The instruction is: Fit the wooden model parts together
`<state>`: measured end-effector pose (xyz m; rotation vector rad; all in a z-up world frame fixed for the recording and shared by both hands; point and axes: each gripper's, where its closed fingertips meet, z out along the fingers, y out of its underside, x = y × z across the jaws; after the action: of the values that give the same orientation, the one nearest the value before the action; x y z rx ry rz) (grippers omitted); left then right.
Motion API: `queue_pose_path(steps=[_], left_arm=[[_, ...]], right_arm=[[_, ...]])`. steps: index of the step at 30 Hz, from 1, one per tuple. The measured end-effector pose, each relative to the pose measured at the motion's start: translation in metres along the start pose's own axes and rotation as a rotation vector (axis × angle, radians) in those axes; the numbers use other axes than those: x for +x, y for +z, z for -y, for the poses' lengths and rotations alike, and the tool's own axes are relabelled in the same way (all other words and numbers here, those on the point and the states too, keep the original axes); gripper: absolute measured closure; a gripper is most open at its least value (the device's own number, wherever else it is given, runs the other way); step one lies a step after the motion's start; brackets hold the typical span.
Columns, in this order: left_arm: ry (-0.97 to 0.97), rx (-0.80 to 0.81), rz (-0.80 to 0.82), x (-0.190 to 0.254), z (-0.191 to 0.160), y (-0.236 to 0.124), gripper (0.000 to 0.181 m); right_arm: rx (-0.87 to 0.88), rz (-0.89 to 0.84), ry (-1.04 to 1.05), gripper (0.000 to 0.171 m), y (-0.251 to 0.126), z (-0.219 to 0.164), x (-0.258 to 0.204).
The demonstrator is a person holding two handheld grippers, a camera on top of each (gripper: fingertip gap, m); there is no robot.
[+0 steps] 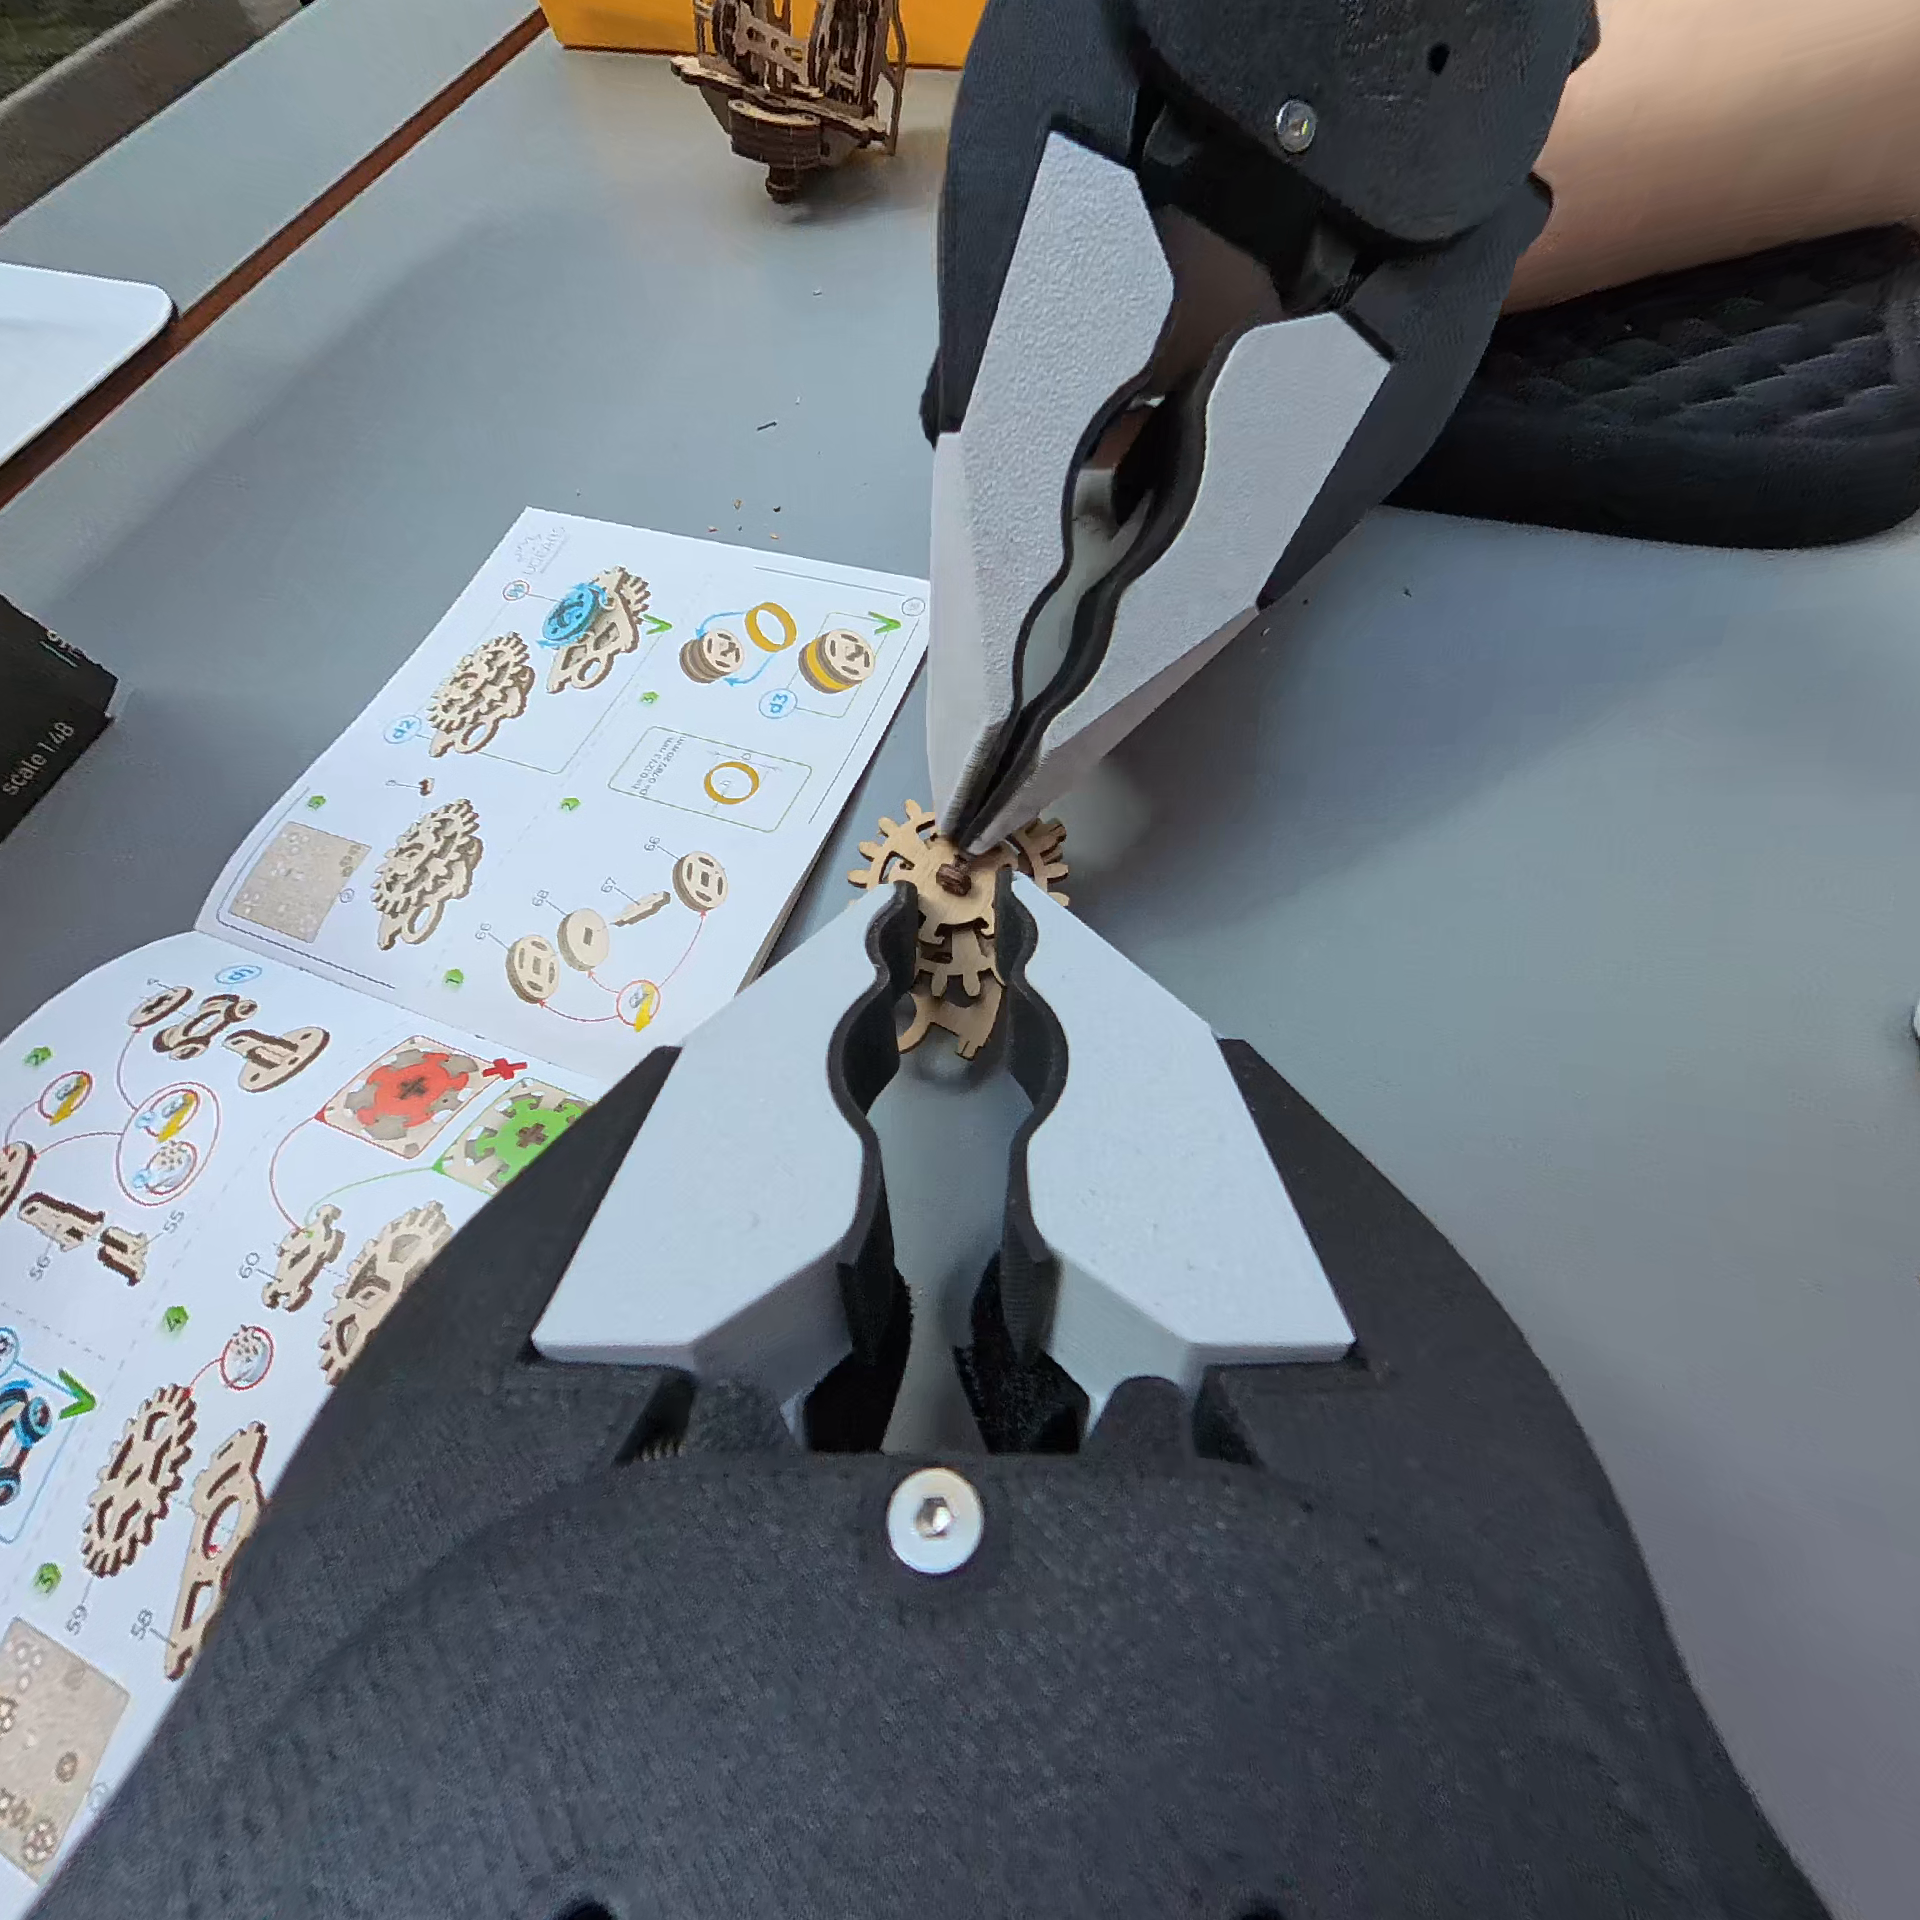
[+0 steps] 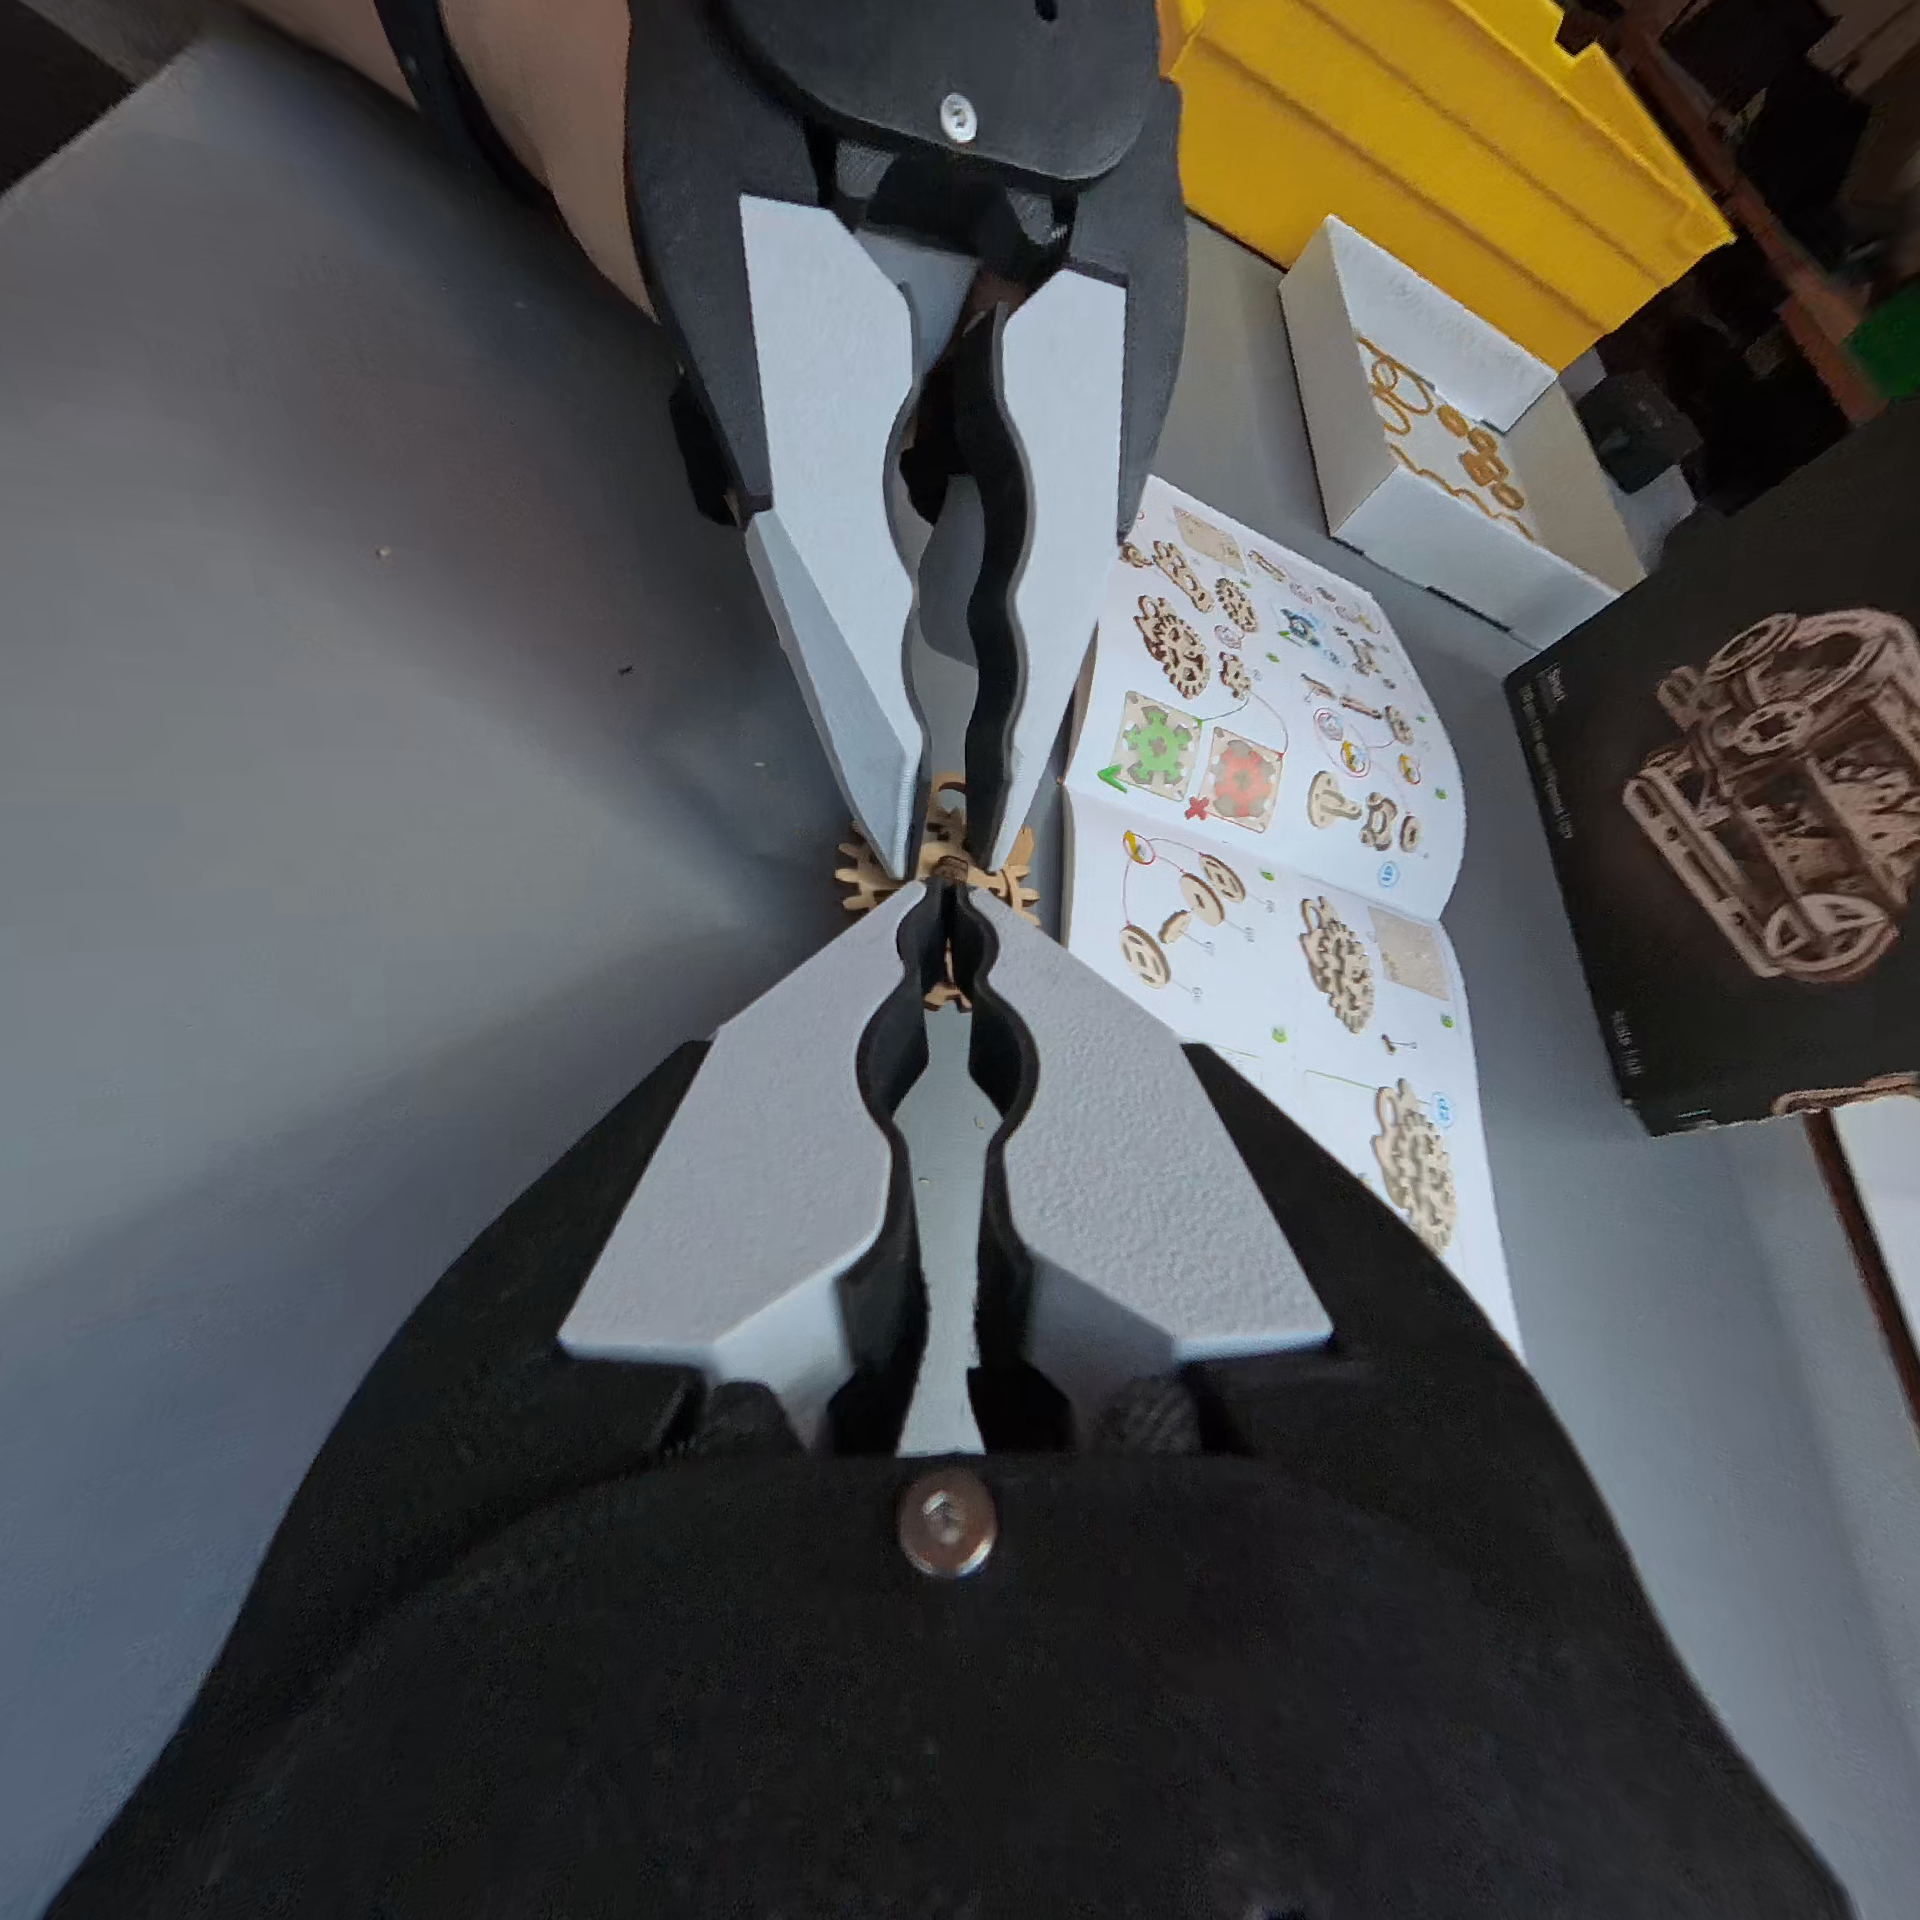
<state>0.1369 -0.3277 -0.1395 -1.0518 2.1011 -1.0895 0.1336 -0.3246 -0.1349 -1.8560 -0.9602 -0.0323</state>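
Black box (image 2: pixel 1756 831) cut off rightward

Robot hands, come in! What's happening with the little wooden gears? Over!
Left gripper shut on gear assembly. Right gripper pinching its small pin. Nothing blocking.

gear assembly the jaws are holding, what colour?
Pale, light-tan wood with darker brown cut edges; the gear assembly shows best in the left wrist view.

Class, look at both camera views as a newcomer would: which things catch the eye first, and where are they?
Two grey-and-black grippers meet tip to tip at mid-frame: the left gripper is shut on a small wooden gear assembly, and the right gripper pinches a dark peg at its top. An open instruction booklet lies on the grey table beside them, and a finished wooden model stands at the far edge.
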Motion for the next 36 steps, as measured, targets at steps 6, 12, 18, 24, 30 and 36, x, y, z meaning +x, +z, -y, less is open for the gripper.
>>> queue_pose_path(steps=[6,12,18,24,30,36], left_arm=[[0.015,0.001,-0.027,0.002,-0.001,-0.001,0.168],[0.014,-0.002,-0.084,0.007,-0.001,-0.002,0.168],[0.018,0.004,-0.096,0.008,0.0,0.0,0.168],[0.034,0.007,-0.103,0.008,0.0,0.0,0.168],[0.045,0.008,-0.102,0.008,0.0,0.0,0.168],[0.027,0.01,-0.106,0.007,0.001,0.001,0.168]], right_arm=[[0.017,-0.128,-0.416,0.171,-0.006,0.005,-0.001],[0.008,-0.145,-0.472,0.171,-0.004,0.006,-0.001],[-0.001,-0.12,-0.505,0.171,-0.003,0.003,-0.006],[-0.012,-0.136,-0.54,0.171,-0.003,0.002,-0.004],[-0.018,-0.145,-0.563,0.171,-0.003,0.001,-0.003],[-0.032,-0.158,-0.585,0.171,-0.002,0.0,-0.002]])
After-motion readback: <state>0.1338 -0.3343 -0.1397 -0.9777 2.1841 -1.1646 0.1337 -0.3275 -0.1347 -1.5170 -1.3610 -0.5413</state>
